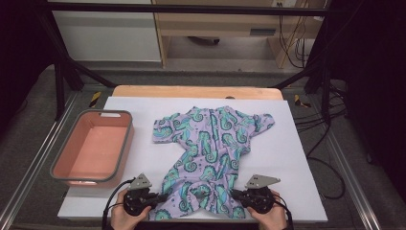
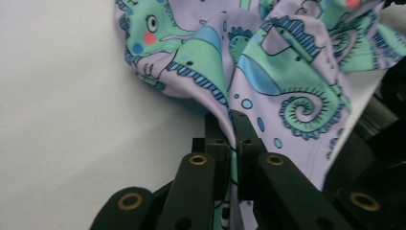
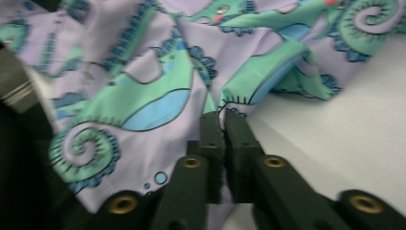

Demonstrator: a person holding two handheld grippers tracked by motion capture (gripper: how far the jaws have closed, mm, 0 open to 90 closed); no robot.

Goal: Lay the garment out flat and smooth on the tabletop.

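Romper [image 1: 210, 143] in lilac with green seahorses lies spread on the white table cover [image 1: 297, 158], seen from the high view; its leg ends sit at the near edge, where the left gripper [image 1: 160, 196] and right gripper [image 1: 234, 193] meet it. A pink basin [image 1: 123, 143] stands empty to the left, well apart; nothing blocks the way.

Left gripper view: jaws pinch a fabric fold.

Right gripper view: jaws pressed together on the hem. Both corners look gripped; folding or lifting seems yet to come.

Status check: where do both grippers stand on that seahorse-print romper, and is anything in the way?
Left gripper shut on romper leg hem. Right gripper shut on the other leg hem. Romper flat on white sheet, legs bunched. Pink basin off to the left, clear of the work.
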